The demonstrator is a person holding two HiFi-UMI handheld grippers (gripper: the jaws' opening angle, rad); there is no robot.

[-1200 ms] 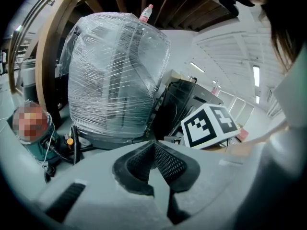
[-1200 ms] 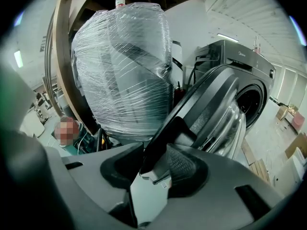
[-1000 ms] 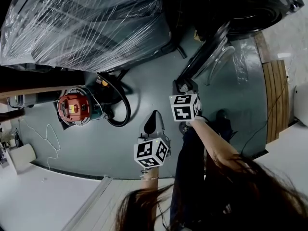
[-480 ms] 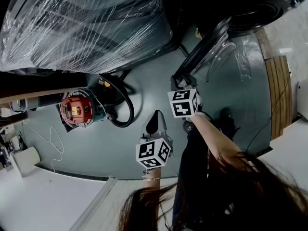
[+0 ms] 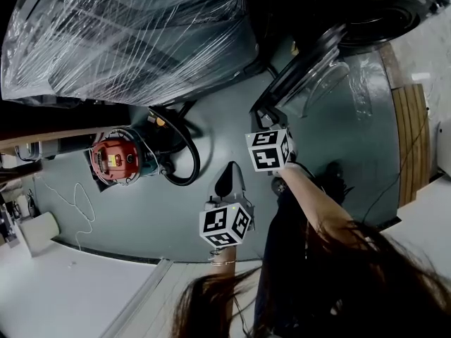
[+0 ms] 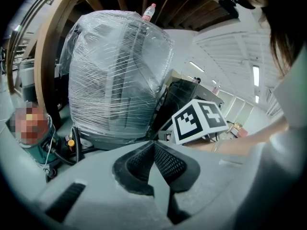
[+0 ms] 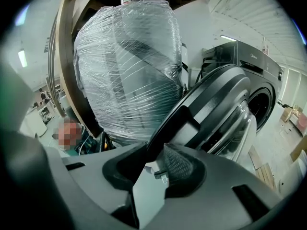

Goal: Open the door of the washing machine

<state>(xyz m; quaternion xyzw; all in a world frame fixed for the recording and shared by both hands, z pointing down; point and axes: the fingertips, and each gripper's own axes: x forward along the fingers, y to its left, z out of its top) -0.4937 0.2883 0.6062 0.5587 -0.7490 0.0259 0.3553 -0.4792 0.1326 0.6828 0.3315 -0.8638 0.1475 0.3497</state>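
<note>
Between closing right gripper (image 7: 154, 151) jaws: door (image 7: 211, 104)

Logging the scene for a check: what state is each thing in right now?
Door: swung open.
Right hand-held gripper: jaws have just been closing round door's edge; grip unclear.
Left hand-held gripper: shut, empty.
Wrapped machine: sealed in film.
Vacuum: on floor, hose looped.

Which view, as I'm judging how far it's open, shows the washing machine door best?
The right gripper view: the door fills the frame up close, clearly swung open. The head view shows it edge-on from above. The left gripper view mostly hides it behind a marker cube.
</note>
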